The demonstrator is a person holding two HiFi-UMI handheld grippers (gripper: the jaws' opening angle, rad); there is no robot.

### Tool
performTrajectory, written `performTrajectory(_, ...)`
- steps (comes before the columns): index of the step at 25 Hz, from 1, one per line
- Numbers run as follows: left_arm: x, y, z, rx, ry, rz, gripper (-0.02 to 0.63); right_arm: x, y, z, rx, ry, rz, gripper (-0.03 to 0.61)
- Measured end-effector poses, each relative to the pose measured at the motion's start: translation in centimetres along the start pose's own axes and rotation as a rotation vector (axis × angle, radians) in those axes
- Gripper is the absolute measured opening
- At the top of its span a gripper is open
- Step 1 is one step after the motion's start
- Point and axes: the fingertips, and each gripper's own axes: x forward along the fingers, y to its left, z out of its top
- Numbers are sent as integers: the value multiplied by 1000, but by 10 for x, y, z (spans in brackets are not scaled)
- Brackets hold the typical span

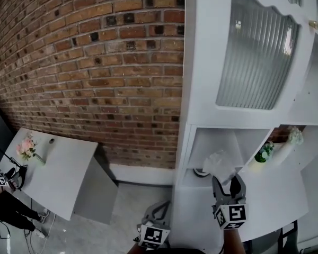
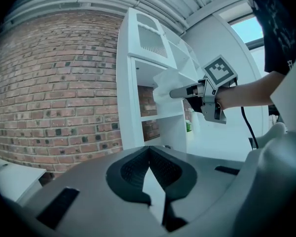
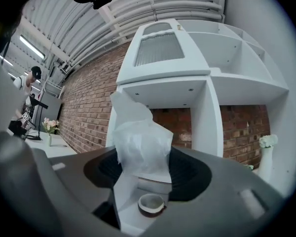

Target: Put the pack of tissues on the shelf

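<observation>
The right gripper [image 1: 227, 182] is clamped on the pack of tissues [image 1: 218, 164], its 2 jaws pressing the soft white wrapper from either side. In the right gripper view the pack [image 3: 140, 139] stands upright between the jaws of that gripper [image 3: 147, 169], with a crumpled flap sticking up at its top.

The pack is held at the mouth of the lower left compartment of the white shelf unit [image 1: 190, 142], just above a small round dish [image 1: 200, 172] that sits on the compartment's board. The dish [image 3: 150, 204] shows just below the pack in the right gripper view. Whether the pack touches the board cannot be told.

The left gripper [image 1: 157, 215] hangs lower and to the left, well apart from the shelf unit. Its jaws meet at the tips with nothing between them [image 2: 149, 154].

A ribbed glass door [image 1: 257, 52] closes the cabinet above the compartment. A small green plant [image 1: 264, 152] stands in the next compartment to the right. Off to the left, against the brick wall [image 1: 95, 62], a white table [image 1: 63, 179] carries a vase of pink flowers [image 1: 27, 147].
</observation>
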Motion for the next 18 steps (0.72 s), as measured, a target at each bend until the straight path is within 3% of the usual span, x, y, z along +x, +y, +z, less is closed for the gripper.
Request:
performTrajectory(8, 2, 14, -12, -25, 44, 95, 11, 39, -8, -11, 0, 24, 44, 255)
performTrajectory(18, 8, 18, -13, -28, 88, 145, 11, 68, -19, -31, -14, 96, 45, 259)
